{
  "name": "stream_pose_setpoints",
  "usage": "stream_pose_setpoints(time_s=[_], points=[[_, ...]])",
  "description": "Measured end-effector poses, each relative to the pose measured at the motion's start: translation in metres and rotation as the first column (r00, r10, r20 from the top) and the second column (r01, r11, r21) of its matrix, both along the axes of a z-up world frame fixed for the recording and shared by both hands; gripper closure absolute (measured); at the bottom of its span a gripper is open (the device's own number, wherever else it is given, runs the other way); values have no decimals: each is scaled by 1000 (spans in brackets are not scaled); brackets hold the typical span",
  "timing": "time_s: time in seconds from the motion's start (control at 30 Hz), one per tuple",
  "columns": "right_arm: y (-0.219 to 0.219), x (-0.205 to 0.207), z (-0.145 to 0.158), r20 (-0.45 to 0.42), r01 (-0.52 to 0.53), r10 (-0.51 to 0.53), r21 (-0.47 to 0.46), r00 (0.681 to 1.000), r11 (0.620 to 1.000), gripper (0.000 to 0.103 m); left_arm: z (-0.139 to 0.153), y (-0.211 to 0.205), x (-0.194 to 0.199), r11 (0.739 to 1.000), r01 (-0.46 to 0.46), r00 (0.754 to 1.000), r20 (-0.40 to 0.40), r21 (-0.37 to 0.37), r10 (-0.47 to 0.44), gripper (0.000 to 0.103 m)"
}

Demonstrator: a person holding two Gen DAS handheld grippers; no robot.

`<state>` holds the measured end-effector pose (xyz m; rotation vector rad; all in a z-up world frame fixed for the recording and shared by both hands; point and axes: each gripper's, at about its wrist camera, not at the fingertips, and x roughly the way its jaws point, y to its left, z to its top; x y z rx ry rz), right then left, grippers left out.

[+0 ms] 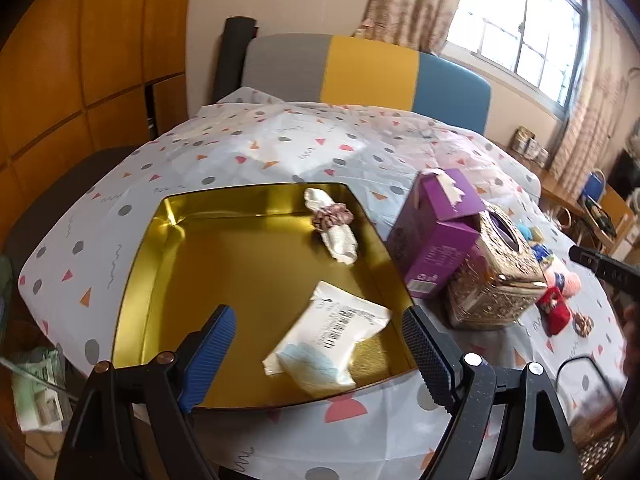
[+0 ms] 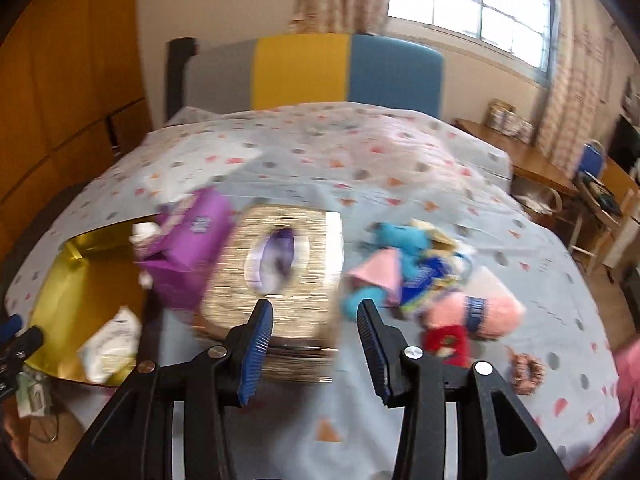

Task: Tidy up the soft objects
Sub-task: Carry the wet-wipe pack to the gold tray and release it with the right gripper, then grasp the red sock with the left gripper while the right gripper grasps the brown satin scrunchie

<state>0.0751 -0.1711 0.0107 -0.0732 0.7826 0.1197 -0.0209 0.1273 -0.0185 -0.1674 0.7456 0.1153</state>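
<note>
Soft toys (image 2: 424,276) pile right of gold tissue box (image 2: 276,276), ahead-right of right gripper (image 2: 316,344); its jaws part-spread, empty. Left gripper (image 1: 320,356) jaws spread over gold tray (image 1: 144,280).

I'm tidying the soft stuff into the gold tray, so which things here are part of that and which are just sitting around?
Part of the job: gold tray, white packet, rolled cloth, soft toy pile, scrunchie.
Just lying about: purple box, ornate tissue box, chair.
</note>
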Motion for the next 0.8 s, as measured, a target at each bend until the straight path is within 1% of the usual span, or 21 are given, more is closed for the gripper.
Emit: stream_pose_setpoints(time_s=[0.1, 0.17, 0.23, 0.3, 0.37, 0.4, 0.5, 0.57, 0.6, 0.63, 0.67, 0.7, 0.73, 0.77, 0.8], points=[[-40, 5, 0, -1, 90, -90, -9, 996, 996, 59, 0, -9, 2, 1000, 22, 1000, -3, 8, -22, 17], [-69, 9, 1, -2, 164, -164, -3, 987, 987, 59, 1, -16, 2, 999, 40, 999, 2, 20, -40, 18], [-103, 14, 1, -3, 253, -253, 10, 967, 967, 59, 2, -21, 4, 998, 55, 998, 4, 26, -56, 18], [-137, 21, 0, -7, 346, -346, 35, 938, 938, 59, 1, -27, 5, 996, 89, 996, -1, 24, -89, 18], [-173, 26, -6, -27, 450, -449, 55, 893, 891, 59, 0, -35, 7, 994, 103, 995, -6, 40, -103, 18], [-194, 29, -12, -41, 506, -504, 70, 863, 860, 59, -1, -37, 8, 992, 119, 993, -13, 33, -119, 18], [-237, 33, -32, -88, 596, -589, 104, 803, 797, 58, -3, -47, 9, 988, 151, 988, -25, 30, -150, 18], [-261, 29, -51, -116, 648, -637, 133, 762, 750, 58, -3, -54, 9, 983, 180, 983, -29, 35, -179, 18], [-267, 25, -57, -126, 664, -652, 145, 748, 733, 58, -2, -59, 10, 979, 198, 980, -29, 36, -197, 18], [-278, 24, -67, -179, 693, -669, 162, 721, 703, 58, 0, -64, 10, 974, 222, 975, -25, 32, -222, 18], [-287, 22, -72, -224, 712, -676, 205, 702, 672, 58, 1, -68, 10, 971, 239, 971, -22, 28, -238, 18], [-297, 17, -75, -245, 728, -686, 266, 685, 631, 58, 2, -75, 12, 964, 266, 964, -18, 23, -266, 18], [-300, 15, -75, -247, 741, -699, 270, 671, 615, 58, 3, -82, 13, 957, 291, 957, -19, 21, -290, 18], [-303, 12, -75, -249, 752, -710, 265, 658, 604, 58, 4, -91, 15, 947, 319, 947, -25, 21, -319, 21], [-306, 9, -77, -265, 758, -712, 284, 651, 587, 58, 6, -103, 18, 933, 359, 933, -32, 23, -359, 25]])
